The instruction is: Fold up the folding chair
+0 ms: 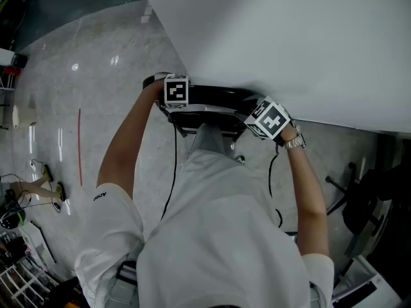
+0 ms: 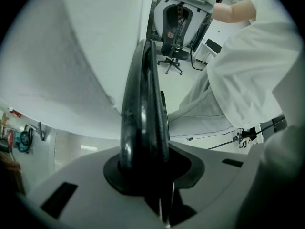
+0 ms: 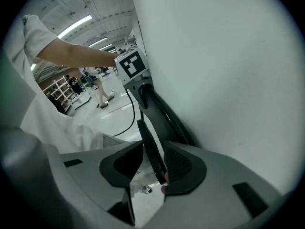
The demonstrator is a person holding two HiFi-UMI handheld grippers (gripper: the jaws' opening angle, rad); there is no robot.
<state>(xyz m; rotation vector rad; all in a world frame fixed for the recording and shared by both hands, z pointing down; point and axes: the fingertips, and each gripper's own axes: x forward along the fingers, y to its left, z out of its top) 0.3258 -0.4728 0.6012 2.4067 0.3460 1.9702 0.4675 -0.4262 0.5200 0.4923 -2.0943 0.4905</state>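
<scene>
You are holding the chair point(image 1: 212, 98) upright just beside the edge of the white table point(image 1: 289, 37). Your left gripper point(image 2: 147, 175) is clamping the chair's thick black top edge, with the pads pressing on both sides. Your right gripper point(image 3: 155, 163) is keeping its jaws apart around a thin black panel of the chair. The panel appears to be touching one pad only, though the view is tight.

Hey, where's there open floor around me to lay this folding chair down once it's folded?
Best bet: the bare floor to your left, between the white panel and the red line. Past that line the left edge is cluttered with cables and racks. On your right, an office chair crowds the strip below the panel.
</scene>
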